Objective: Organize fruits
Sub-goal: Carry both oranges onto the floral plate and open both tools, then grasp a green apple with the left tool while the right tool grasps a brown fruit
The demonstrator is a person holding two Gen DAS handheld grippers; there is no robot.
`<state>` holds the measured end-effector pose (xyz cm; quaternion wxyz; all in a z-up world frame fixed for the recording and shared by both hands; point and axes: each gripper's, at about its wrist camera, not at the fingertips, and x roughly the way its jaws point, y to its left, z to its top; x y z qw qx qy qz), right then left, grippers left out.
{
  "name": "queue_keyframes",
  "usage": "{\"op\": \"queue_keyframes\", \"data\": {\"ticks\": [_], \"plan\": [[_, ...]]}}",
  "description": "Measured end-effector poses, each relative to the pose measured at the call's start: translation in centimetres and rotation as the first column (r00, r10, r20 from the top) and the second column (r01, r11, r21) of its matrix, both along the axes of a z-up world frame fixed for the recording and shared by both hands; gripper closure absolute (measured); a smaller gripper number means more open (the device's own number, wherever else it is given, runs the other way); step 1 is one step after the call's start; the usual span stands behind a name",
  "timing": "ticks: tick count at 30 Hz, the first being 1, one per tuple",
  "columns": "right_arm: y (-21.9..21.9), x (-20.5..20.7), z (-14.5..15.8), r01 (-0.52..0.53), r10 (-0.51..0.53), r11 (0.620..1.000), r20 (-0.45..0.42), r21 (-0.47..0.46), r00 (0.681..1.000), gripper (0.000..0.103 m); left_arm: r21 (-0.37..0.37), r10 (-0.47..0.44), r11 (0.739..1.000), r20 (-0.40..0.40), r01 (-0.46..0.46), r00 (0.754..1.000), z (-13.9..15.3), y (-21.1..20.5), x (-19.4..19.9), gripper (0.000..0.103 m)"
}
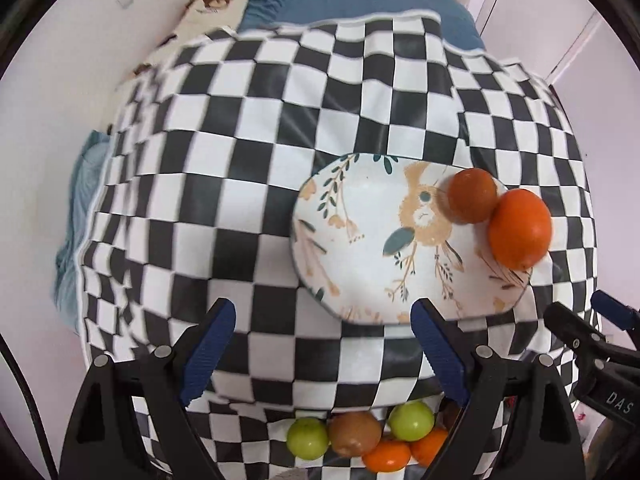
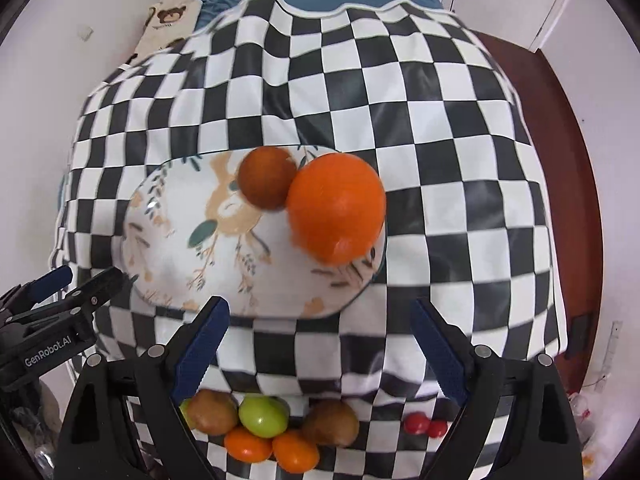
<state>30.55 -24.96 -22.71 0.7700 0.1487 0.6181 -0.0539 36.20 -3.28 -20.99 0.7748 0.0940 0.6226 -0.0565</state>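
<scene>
Now both grippers' fingers gape empty; a glossy orange [image 2: 336,208] touches a brown fruit [image 2: 267,178] on the plate [image 2: 176,240].

A checkered cloth [image 2: 400,92] covered the table; a blue blanket [image 1: 352,0] lay at the far end; white walls [image 1: 60,80] stood left; reddish floor [image 2: 560,128] showed right.

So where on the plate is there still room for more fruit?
The plate is bare across its middle and left side, over the painted bird. Its right edge is crowded: the big orange and the brown fruit sit touching there. The loose fruit pile at the near cloth edge is packed too.
</scene>
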Motion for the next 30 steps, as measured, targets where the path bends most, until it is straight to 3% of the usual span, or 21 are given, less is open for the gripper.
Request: {"op": "queue_keyframes", "data": {"ticks": [3, 4, 9, 14, 21, 26, 28, 30], "plan": [[1.9, -1.5, 2.3, 0.003, -0.002, 0.999, 0.041, -0.034, 0.999, 0.009, -0.006, -0.006, 1.0, 0.056, 0.006, 0.998, 2.4, 0.5, -1.5, 0.013], [4.4, -0.2, 2.2, 0.005, -0.003, 0.999, 0.05, -0.046, 0.999, 0.009, -0.008, -0.012, 1.0, 0.078, 0.012, 0.997, 3.2, 0.8, -2.0, 0.013], [4.5, -3.5, 4.7, 0.031, -0.023, 0.997, 0.113, -0.065, 0.993, 0.009, -0.01, -0.027, 1.0, 0.164, 0.029, 0.986, 6.5, 1.0, -4.4, 0.013], [6.0, -6.3, 7.0, 0.037, -0.019, 0.994, 0.171, -0.1, 0.985, 0.009, -0.048, -0.019, 0.998, 0.196, 0.029, 0.98, 7.9, 1.6, -6.9, 0.013], [6.8, -9.7, 9.4, 0.07, -0.053, 0.996, 0.238, -0.06, 0.97, 0.009, -0.086, -0.001, 0.996, 0.203, 0.019, 0.979, 8.9, 2.2, -9.6, 0.013], [6.4, -11.3, 8.0, 0.088, -0.093, 0.996, 0.203, 0.035, 0.975, 0.005, -0.107, 0.024, 0.994, 0.183, -0.004, 0.983, 8.0, 3.1, -10.1, 0.013], [6.1, -12.0, 6.1, 0.103, -0.114, 0.992, 0.163, 0.075, 0.98, 0.005, -0.107, 0.034, 0.994, 0.143, -0.018, 0.989, 6.4, 3.6, -10.1, 0.006], [5.9, -12.9, 3.2, 0.127, -0.139, 0.985, 0.103, 0.12, 0.985, 0.005, -0.09, 0.048, 0.995, 0.109, -0.038, 0.993, 4.3, 4.2, -10.3, 0.006]]}}
